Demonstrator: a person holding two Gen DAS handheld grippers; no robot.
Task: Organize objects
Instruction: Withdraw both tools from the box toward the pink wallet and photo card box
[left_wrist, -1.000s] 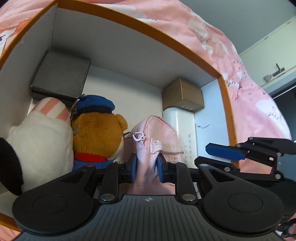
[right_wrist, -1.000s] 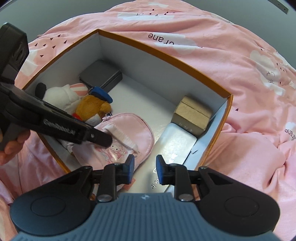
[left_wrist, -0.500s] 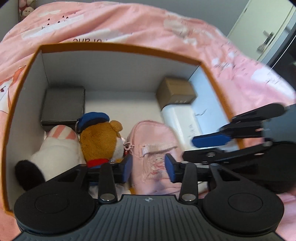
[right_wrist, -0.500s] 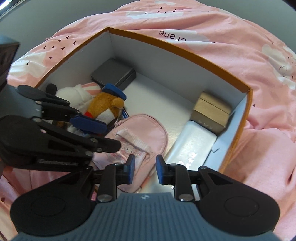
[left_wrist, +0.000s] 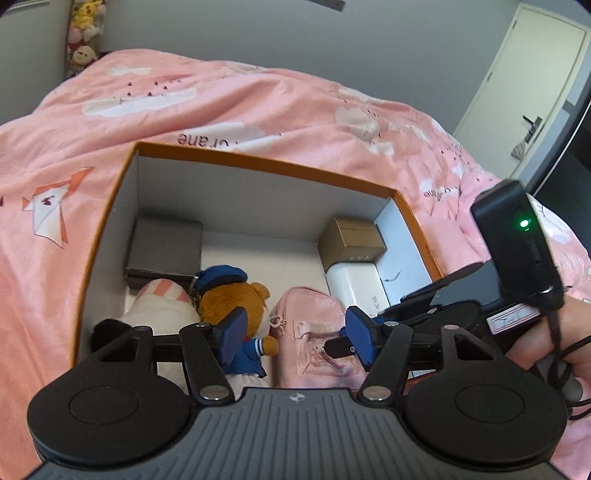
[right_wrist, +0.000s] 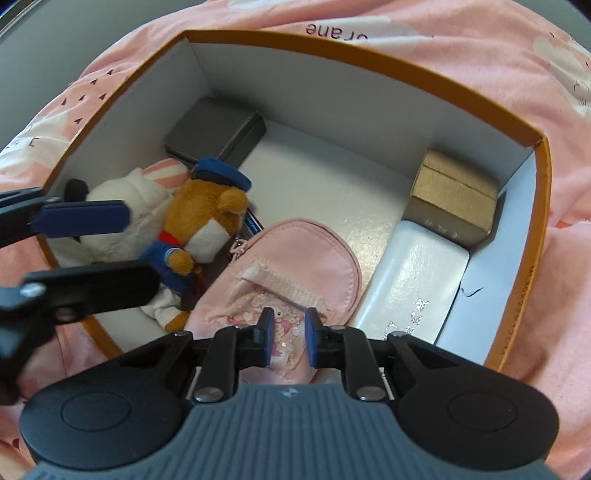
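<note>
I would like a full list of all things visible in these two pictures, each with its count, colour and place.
box: 1, orange rim, white inside, on the bed cover
bed cover: 1, pink with white clouds, under the box
grey case: 1, dark grey, far left corner of the box
white plush: 1, white with pink stripes, left side
bear plush: 1, brown, blue cap, beside the white plush
pink pouch: 1, pink, middle front
brown carton: 1, brown, far right corner
white case: 1, white, right side, before the carton
left gripper: 1, black, blue pads, jaws opening, nothing between
right gripper: 1, black, closing above the pouch
</note>
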